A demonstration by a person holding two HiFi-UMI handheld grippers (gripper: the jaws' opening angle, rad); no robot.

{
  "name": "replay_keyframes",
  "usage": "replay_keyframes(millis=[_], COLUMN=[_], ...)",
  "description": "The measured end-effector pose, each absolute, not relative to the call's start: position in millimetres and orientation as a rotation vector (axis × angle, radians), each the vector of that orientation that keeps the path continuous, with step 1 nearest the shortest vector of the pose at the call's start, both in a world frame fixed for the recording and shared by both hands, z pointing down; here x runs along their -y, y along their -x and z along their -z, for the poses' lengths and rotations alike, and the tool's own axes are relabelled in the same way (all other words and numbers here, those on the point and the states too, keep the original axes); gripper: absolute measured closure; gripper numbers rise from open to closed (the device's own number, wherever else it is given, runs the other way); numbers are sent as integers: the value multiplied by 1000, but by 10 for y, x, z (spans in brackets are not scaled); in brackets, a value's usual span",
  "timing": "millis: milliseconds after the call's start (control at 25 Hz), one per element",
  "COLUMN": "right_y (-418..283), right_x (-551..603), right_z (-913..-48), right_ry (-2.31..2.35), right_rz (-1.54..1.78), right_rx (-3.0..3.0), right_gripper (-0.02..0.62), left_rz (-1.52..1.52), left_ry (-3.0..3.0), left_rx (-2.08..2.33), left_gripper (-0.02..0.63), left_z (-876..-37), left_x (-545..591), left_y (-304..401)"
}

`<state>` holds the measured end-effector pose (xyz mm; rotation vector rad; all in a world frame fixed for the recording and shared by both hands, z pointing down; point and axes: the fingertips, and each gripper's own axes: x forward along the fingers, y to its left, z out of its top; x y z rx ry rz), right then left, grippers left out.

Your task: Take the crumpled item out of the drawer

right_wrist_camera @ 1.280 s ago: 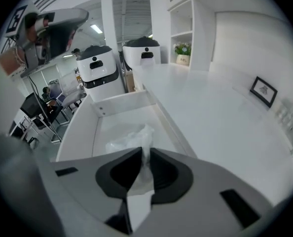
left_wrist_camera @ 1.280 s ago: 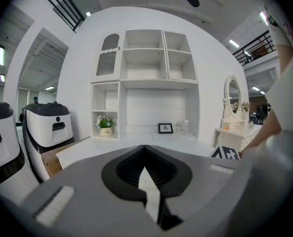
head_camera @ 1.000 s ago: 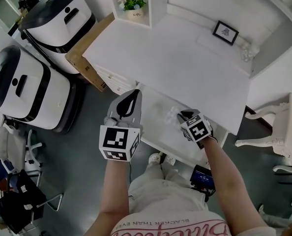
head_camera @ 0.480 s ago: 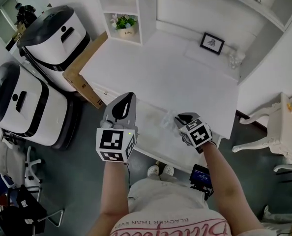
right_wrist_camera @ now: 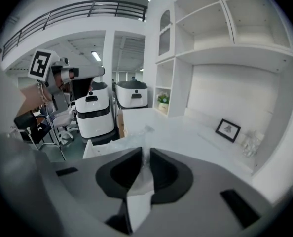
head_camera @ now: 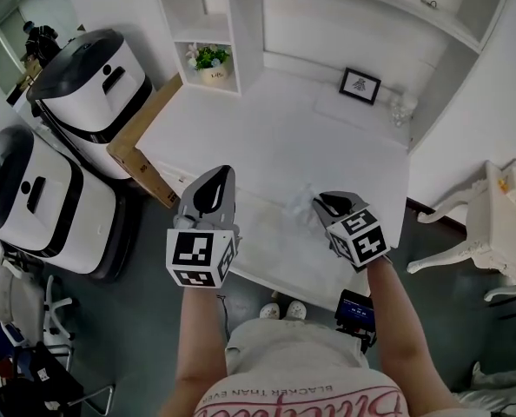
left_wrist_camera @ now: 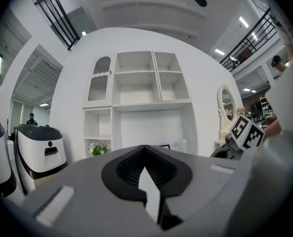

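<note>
jaws of the right gripper (right_wrist_camera: 145, 154) stand narrow, pinched on a crumpled item (right_wrist_camera: 142, 136) of thin clear film. its creased folds fill the slit between the pads and puff out past the tips. jaws of the left gripper (left_wrist_camera: 145, 148) are pressed together with nothing between them, and they face a white wall unit of shelves (left_wrist_camera: 136, 83).

seen from the head, a person's bare forearms hold both grippers out side by side, each with a cube of square markers on its back. the crumpled item sits at the right gripper's tip, over the open drawer (head_camera: 271, 254), a white tray pulled out from under the front edge of the white bench (head_camera: 267, 137). whether the film touches the drawer cannot be told. the left gripper is at the drawer's left corner, apart from the item.

at the back of the bench a small framed picture (head_camera: 360, 85) leans by the wall, and a potted plant (head_camera: 209, 58) stands in a shelf nook. a brown board (head_camera: 141, 142) leans at the bench's left end, beside two large white machines (head_camera: 93, 76) with dark tops. a white chair (head_camera: 492, 233) stands to the right.
</note>
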<state>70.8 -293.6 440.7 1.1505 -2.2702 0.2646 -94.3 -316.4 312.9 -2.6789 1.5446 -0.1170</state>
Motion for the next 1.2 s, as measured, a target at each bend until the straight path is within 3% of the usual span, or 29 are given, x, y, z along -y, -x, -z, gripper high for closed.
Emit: replay_keyframes(millis=[1200], right_y=[-1108], right_x=[2478], right_z=[-2078], right_ry=[-1800], right_rz=[364], right_rx=[2373], right_gripper=[535], left_rz=[-57], left_ry=[2559], left_rx=[-1395], left_gripper=[600], left_z=[-2303], left_x=[2946], left_y=[788])
